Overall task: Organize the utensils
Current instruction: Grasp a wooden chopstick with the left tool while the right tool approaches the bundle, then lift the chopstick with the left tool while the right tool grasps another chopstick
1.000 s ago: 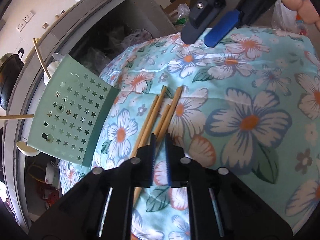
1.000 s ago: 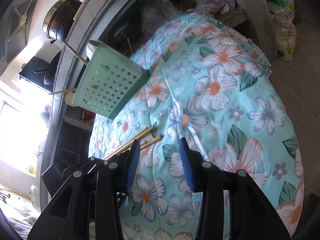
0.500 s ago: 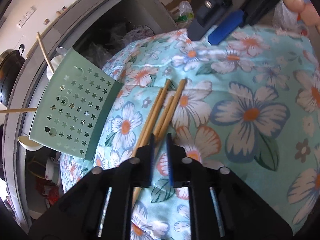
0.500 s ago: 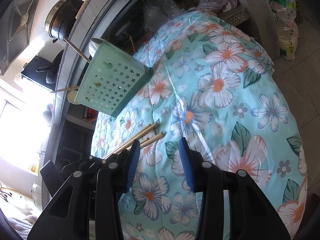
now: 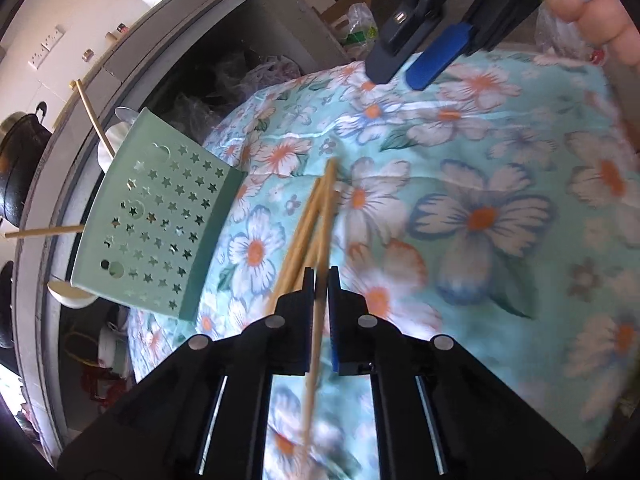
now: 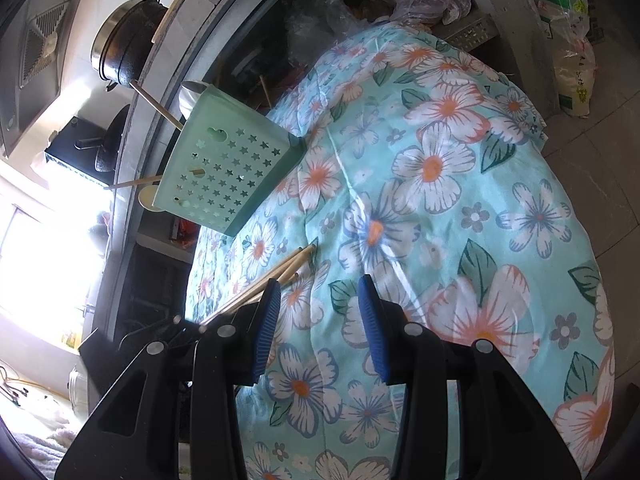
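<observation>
So our left gripper has just pinched down on one chopstick. The jaws were a touch wider half a second ago and have been closing since, and now that stick runs right between them and back under the gripper body. Compared with a second ago it's swung away from the others and looks lifted at its far tip, so we'd say the pick is made. The rest of the chopsticks lie on the floral cloth just ahead and to the left of the left jaws, touching or nearly touching the held one.

Our right gripper hasn't budged: jaws partly open, nothing between them, hovering over the cloth-covered surface with the chopstick bundle just off its left jaw.

The target is probably the green utensil holder with the star cut-outs, sitting further ahead and left of the left jaws at the edge of the surface. It already has a few sticks and what looks like a spoon poking out of its far side.

Nothing sits between the jaws and the holder. What we'd watch is the long stick swivelling in a narrow grip and its tip dragging the loose ones along. The black pot on the counter behind is well out of the way.
</observation>
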